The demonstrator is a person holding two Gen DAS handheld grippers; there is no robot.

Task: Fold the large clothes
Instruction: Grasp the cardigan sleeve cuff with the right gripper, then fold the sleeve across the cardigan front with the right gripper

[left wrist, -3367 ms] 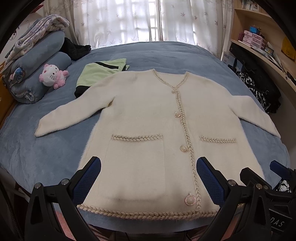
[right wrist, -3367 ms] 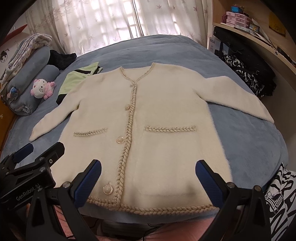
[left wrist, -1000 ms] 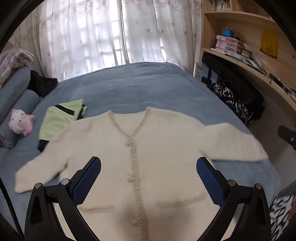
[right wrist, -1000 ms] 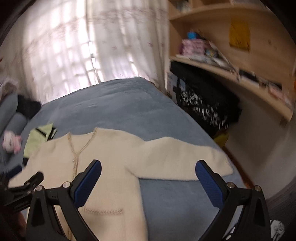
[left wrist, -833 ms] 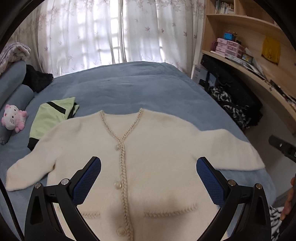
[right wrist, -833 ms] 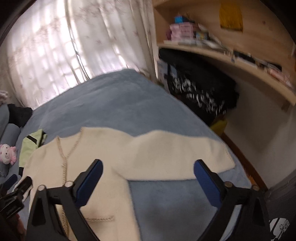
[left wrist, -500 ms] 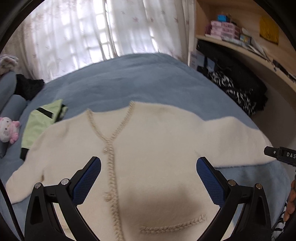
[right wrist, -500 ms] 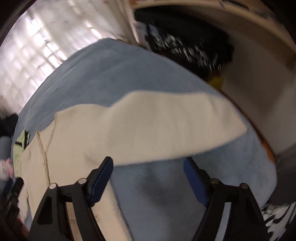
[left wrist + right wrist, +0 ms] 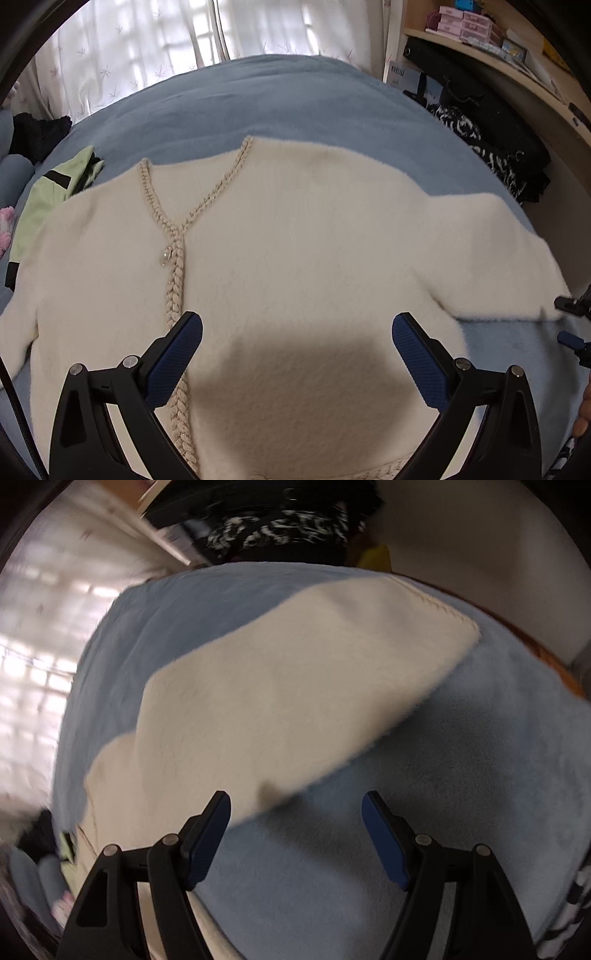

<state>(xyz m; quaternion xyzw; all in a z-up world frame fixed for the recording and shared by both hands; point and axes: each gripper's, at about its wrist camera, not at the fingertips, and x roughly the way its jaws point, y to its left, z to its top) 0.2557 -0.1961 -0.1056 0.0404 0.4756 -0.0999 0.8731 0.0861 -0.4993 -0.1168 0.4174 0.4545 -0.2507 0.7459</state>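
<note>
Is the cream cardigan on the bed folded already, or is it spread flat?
Spread flat, not folded. The cream cardigan lies open-faced on the blue bed, its sleeve stretched out sideways.

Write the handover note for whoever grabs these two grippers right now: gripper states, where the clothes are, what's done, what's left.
Left gripper: open, empty, above the cream cardigan's chest.
Right gripper: open, jaws have just been closing, nothing pinched; poised over the lower edge of the cardigan's sleeve.
Cardigan lies flat, buttoned, face up on the blue bed, sleeves spread.
Done: no fold visible.
Left: probably fold that sleeve in first, then the rest.
</note>
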